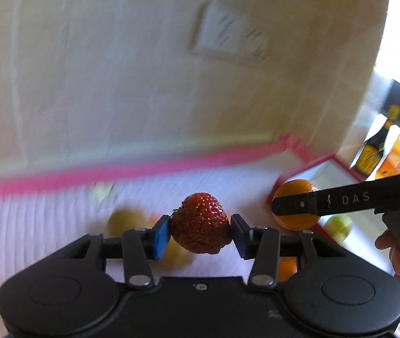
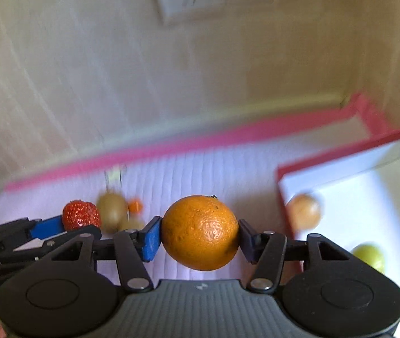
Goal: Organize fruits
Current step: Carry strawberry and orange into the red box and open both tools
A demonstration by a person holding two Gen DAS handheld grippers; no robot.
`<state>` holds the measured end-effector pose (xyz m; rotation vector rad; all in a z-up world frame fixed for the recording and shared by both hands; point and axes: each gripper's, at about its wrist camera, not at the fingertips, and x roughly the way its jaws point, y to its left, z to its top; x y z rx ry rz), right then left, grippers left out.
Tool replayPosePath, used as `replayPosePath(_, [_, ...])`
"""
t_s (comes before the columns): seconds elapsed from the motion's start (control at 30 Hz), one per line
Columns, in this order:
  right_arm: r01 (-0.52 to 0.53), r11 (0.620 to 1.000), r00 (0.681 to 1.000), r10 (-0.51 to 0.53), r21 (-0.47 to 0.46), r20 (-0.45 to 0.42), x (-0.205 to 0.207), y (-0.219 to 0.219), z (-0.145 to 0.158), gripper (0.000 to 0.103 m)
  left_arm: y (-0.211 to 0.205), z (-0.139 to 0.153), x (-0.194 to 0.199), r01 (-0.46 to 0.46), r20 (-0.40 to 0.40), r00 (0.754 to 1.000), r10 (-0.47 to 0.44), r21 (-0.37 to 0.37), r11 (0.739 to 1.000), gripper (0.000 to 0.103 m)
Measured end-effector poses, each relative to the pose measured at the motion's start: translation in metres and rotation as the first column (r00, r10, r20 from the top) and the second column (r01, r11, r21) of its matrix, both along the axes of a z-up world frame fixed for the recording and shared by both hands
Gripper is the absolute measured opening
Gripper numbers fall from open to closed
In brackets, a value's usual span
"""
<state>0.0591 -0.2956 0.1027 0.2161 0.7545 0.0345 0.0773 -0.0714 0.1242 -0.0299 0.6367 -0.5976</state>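
My left gripper [image 1: 200, 232] is shut on a red strawberry [image 1: 200, 223] and holds it above the white ribbed mat [image 1: 45, 225]. My right gripper [image 2: 200, 236] is shut on an orange [image 2: 200, 232], also held above the mat [image 2: 200, 169]. In the left wrist view the right gripper [image 1: 295, 205] with its orange [image 1: 295, 190] is to the right, near the box corner. In the right wrist view the left gripper [image 2: 79, 225] with the strawberry [image 2: 81, 215] is at the left. A kiwi [image 2: 111, 214] and small blurred fruits lie on the mat.
A red-rimmed white box [image 2: 340, 174] at the right holds a brownish round fruit [image 2: 304, 211] and a green fruit [image 2: 369, 256]. A pink edge [image 2: 171, 146] bounds the mat, with a cream wall behind. A dark bottle [image 1: 374, 149] stands at the far right.
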Motion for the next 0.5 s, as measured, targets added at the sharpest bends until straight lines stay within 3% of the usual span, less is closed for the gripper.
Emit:
replayPosePath(0.1, [0.080,0.997,0.991,-0.081,0.016,0.109,-0.023,-0.028,0.037,0.058,-0.022,0.036,0.004,0.097,0.086,0.992,-0.091,-0.072,0.993,0.055])
replayPosePath(0.2, [0.173,0.985,0.967,-0.166,-0.022,0.193,-0.047,-0.055,0.068,0.058,-0.052,0.065,0.012,0.226,0.133,0.969,-0.208,-0.134,0.965,0.055])
replayPosePath(0.33, [0.296,0.954,0.929,-0.275,-0.051,0.248,-0.075,-0.089,0.089,0.058,-0.105,0.092,0.017,0.365,0.191,0.921,-0.338,-0.129,0.922,0.055])
replayPosePath(0.5, [0.423,0.906,0.883,-0.406,-0.022,0.236,-0.102,-0.131,0.078,0.059,-0.173,0.086,0.028,0.472,0.121,0.880,-0.459,-0.119,0.873,0.055])
